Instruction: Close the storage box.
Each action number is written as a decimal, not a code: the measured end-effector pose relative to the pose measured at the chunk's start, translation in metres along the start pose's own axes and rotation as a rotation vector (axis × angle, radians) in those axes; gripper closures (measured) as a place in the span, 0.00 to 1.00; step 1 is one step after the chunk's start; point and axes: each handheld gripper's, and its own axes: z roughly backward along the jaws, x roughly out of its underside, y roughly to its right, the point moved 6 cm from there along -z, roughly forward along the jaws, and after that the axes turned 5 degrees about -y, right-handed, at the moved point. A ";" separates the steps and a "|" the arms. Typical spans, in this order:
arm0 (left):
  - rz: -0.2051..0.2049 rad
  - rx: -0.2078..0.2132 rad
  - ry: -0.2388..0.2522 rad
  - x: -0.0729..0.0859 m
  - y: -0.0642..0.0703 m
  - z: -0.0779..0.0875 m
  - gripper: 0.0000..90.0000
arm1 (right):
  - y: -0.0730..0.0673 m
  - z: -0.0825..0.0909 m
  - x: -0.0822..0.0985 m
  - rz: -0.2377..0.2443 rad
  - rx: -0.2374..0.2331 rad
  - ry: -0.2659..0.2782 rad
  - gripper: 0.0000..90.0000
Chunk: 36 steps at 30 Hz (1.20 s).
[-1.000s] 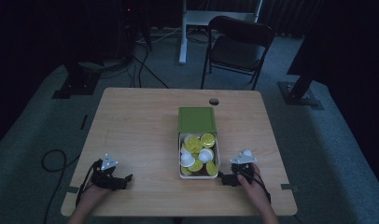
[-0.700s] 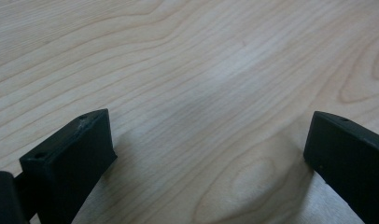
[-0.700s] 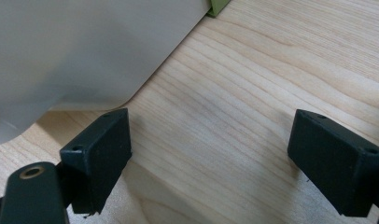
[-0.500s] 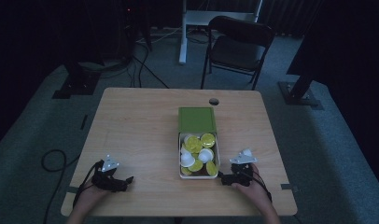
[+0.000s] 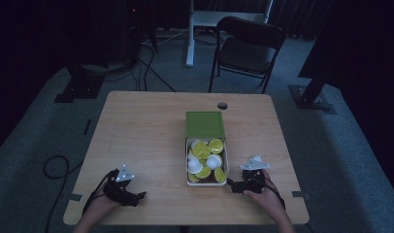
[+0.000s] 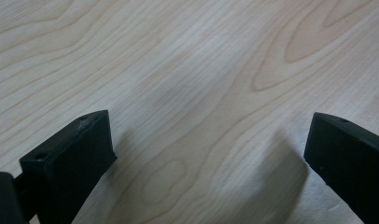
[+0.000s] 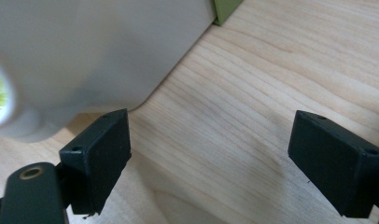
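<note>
As we read it, the white tray (image 5: 188, 167) of capsules sits mid-table, long axis running away from us | right gripper (image 5: 238, 186) just beside its near right corner, jaws spread, empty | left gripper (image 5: 132, 196) well apart, also spread, empty.

A pale wooden worktop (image 5: 137, 141) stands on grey carpet in a dim room. Near its middle lies a shallow white rectangular tray (image 5: 187, 165) filled with round yellow-green and white capsules (image 5: 205, 160); a green rectangular lid (image 5: 204, 124) touches the tray's far end. The right hand-held gripper (image 5: 232, 185) rests just beside the tray's near right corner, pointing toward it. The left hand-held gripper (image 5: 139, 195) rests near the worktop's near left corner, well apart from the tray. A small dark hole (image 5: 222, 105) marks the worktop's far edge. Beyond stands a black folding chair (image 5: 246, 48).
</note>
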 end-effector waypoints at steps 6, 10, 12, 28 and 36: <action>-0.031 0.026 0.002 -0.008 0.009 0.001 0.02 | 0.000 0.011 -0.001 0.006 -0.012 0.018 0.14; -0.057 0.042 0.011 -0.015 0.016 0.004 0.02 | -0.001 0.015 0.000 0.005 -0.018 0.026 0.14; -0.060 0.043 0.018 -0.018 0.018 0.004 0.02 | -0.001 0.019 0.000 -0.001 -0.029 0.036 0.14; -0.121 0.035 0.118 -0.055 0.037 0.014 0.02 | -0.007 0.039 -0.010 -0.005 -0.073 0.116 0.13; -0.154 0.057 0.169 -0.071 0.049 0.013 0.02 | -0.012 0.043 -0.015 -0.006 -0.104 0.149 0.13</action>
